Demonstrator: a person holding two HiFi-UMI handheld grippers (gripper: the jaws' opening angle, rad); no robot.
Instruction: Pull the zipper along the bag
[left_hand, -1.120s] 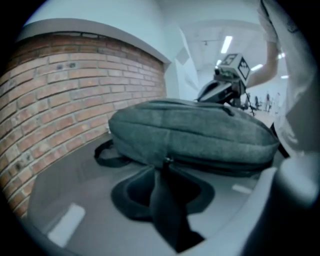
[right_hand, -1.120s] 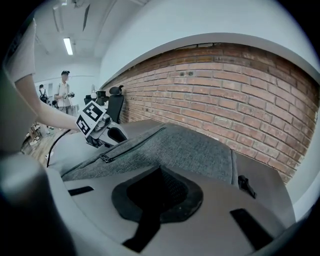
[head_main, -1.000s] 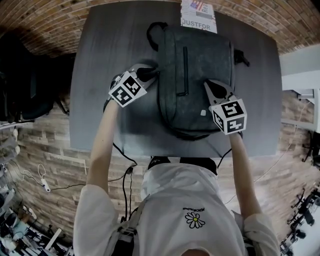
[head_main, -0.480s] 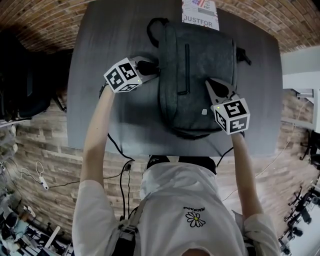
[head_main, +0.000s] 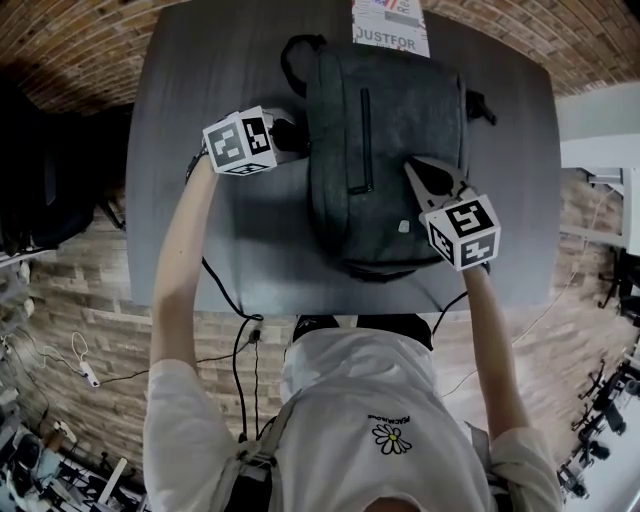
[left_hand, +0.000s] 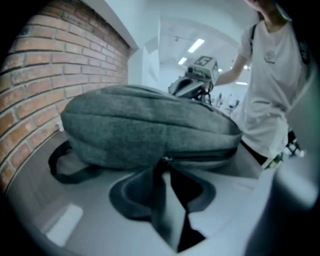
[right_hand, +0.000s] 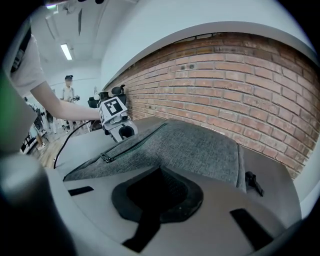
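Bag (head_main: 400, 120), a grey fabric backpack, is laid flat on the dark table (head_main: 200, 240), toward 12 o'clock of the table top. Its carry handle (head_main: 284, 62) is at its 11 o'clock corner. A person (head_main: 380, 400) in a white shirt is seen at the table's 6 o'clock edge, with both arms stretched over it.

The left hand-held gripper (head_main: 298, 138) is set at the bag's 9 o'clock side, tips against the side seam. Its jaws are seen a little apart and have just been opening. The zipper pull (left_hand: 163, 160) is right at the tips between them and is not visibly pinched. In the left gripper view the side zipper (left_hand: 210, 156) is seen running from the pull toward 3 o'clock.

The right hand-held gripper (head_main: 412, 165) is rested on the bag's top face, about 4 o'clock of its middle. Its jaws are drawn nearly together, with only a thin dark slit left. Whether fabric is pinched cannot be told.

A printed leaflet (head_main: 388, 25) is placed at the bag's 12 o'clock edge, touching it. A front-pocket zipper (head_main: 365, 140) is seen running 12 to 6 on the top face.
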